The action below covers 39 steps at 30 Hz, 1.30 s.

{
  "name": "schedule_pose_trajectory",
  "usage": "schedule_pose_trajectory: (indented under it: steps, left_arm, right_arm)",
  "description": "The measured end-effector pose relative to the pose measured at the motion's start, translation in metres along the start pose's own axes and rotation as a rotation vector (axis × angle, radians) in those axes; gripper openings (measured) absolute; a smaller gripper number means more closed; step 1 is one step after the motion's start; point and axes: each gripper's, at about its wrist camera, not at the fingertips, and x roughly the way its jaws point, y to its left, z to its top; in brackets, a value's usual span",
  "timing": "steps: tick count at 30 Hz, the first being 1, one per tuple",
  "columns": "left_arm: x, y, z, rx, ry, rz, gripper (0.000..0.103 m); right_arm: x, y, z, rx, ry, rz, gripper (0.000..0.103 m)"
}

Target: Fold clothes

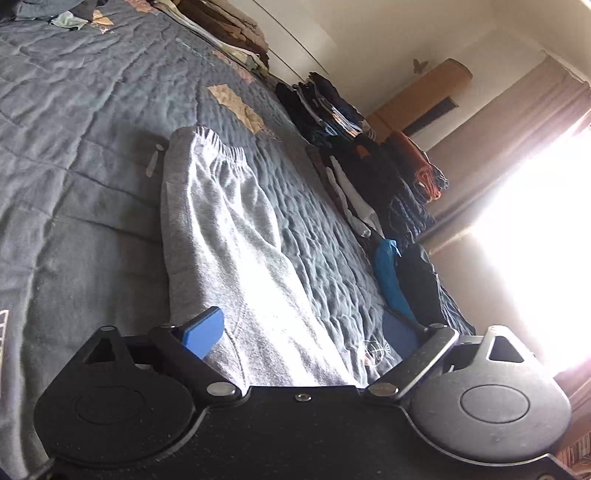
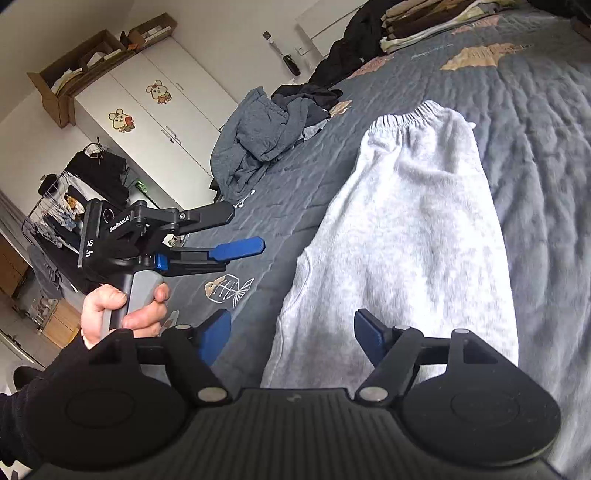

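My right tongs [image 2: 291, 338] sit nearest the lens, fingers spread wide with nothing between them, poised over the near end of the grey sweatpants [image 2: 402, 236]. My left tongs [image 1: 303, 334] are likewise spread and empty above the same near end; seen from the right wrist, they hang off to the side over the bed [image 2: 535, 155], apart from the cloth, with my hand [image 2: 122, 310] on the grip.

The sweatpants lie lengthwise on the quilted bed cover, the elastic band [image 2: 406, 118] at the far end. They form one long narrow strip, which I judge to be one leg laid over the other. That fits a fold partway through, with the crosswise fold still open, but it would equally fit a garment merely laid out that way. I cannot settle which.

Both tongs stand over the near end, I judge, because that is where the cloth could be gripped at its two sides. Neither touches it as far as I can see.

Surroundings: neat stacks of folded clothes [image 1: 332, 107] run along the far edge of the bed, with a further pile [image 2: 424, 18] near the wall. A loose heap of unfolded clothes [image 2: 266, 129] lies at the bed's left side, well clear of the sweatpants. A small pale object [image 1: 153, 160], too small to identify, rests just beside the band. Nothing lies on the sweatpants.
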Motion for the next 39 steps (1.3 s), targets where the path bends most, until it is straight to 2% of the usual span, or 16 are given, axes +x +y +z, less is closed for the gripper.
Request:
schedule_pose_trajectory:
  steps: [4,7,11,15,21,24,28,33,35,37,39]
  left_arm:
    - [0.013,0.006,-0.008,-0.042,0.028,-0.070,0.099]
    - [0.022,0.004,-0.010,-0.026,0.057,-0.148,0.099]
    - [0.039,0.014,-0.006,-0.041,0.102,-0.177,0.099]
    - [0.062,0.042,-0.002,-0.096,0.190,-0.185,0.099]
    - [0.083,0.071,0.023,-0.112,0.268,-0.246,0.098]
    - [0.087,0.080,0.046,-0.085,0.260,-0.237,0.098]
    - [0.089,0.100,0.075,-0.119,0.190,-0.184,0.098]
    - [0.092,0.125,0.111,-0.164,0.101,-0.115,0.097]
    - [0.083,0.119,0.121,-0.162,0.070,-0.126,0.097]
    - [0.074,0.105,0.125,-0.141,0.042,-0.210,0.098]
    - [0.079,0.082,0.123,-0.094,0.073,-0.266,0.100]
  right_arm:
    - [-0.003,-0.001,-0.014,0.000,0.006,0.007,0.076]
    - [-0.006,-0.001,-0.025,0.000,0.011,0.013,0.076]
    - [-0.009,-0.002,-0.039,0.001,0.019,0.020,0.076]
    - [-0.002,-0.011,-0.049,0.004,0.036,0.023,0.076]
    - [-0.001,-0.011,-0.055,-0.043,0.053,0.022,0.076]
    - [0.000,-0.009,-0.059,-0.087,0.061,0.017,0.076]
    - [0.000,-0.011,-0.064,-0.112,0.060,0.027,0.077]
    - [-0.005,-0.017,-0.062,-0.079,0.054,0.051,0.076]
    - [-0.008,-0.019,-0.064,-0.051,0.047,0.062,0.076]
    - [-0.013,-0.020,-0.062,-0.015,0.045,0.070,0.076]
    - [-0.018,-0.019,-0.061,0.009,0.041,0.081,0.076]
